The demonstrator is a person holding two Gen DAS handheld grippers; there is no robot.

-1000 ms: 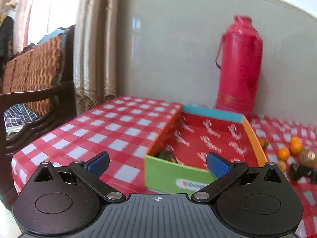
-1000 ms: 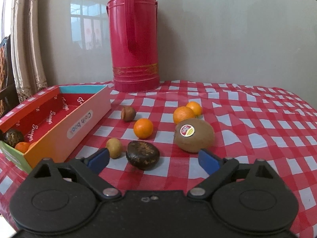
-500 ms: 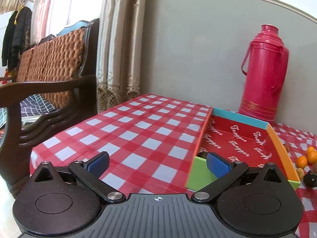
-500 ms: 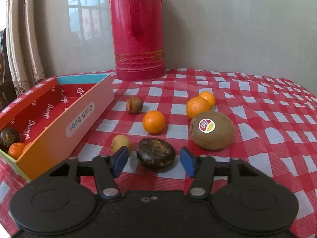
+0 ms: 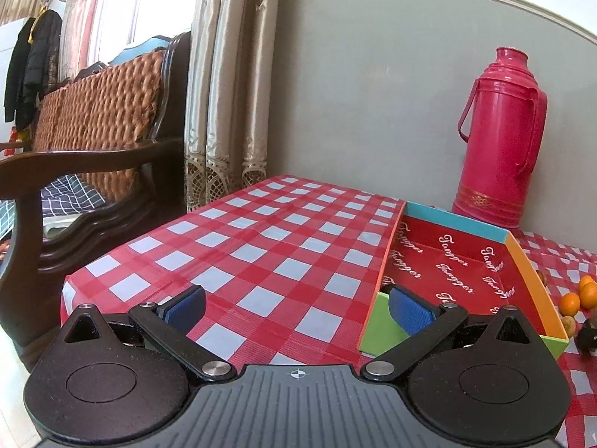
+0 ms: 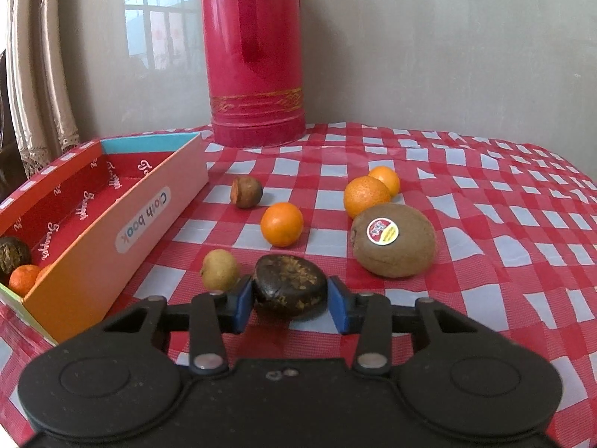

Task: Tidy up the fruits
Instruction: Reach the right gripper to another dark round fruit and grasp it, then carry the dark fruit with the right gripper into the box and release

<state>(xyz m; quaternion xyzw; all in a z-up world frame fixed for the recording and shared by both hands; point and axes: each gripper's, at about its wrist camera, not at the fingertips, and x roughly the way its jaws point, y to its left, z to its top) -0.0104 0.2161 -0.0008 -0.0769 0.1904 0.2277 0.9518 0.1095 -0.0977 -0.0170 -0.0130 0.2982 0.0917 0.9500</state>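
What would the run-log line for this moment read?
right gripper: closing, dark flat fruit between fingers | left gripper: open, empty | box: some fruit inside | kiwi, oranges on cloth

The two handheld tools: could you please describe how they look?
Both look alike. The left tool and right tool each have a matte black body with two round discs, black link arms with silver pivot pins, and blue pads. The left body is ribbed and bears a small crosshair mark. No cables or sleeves show.
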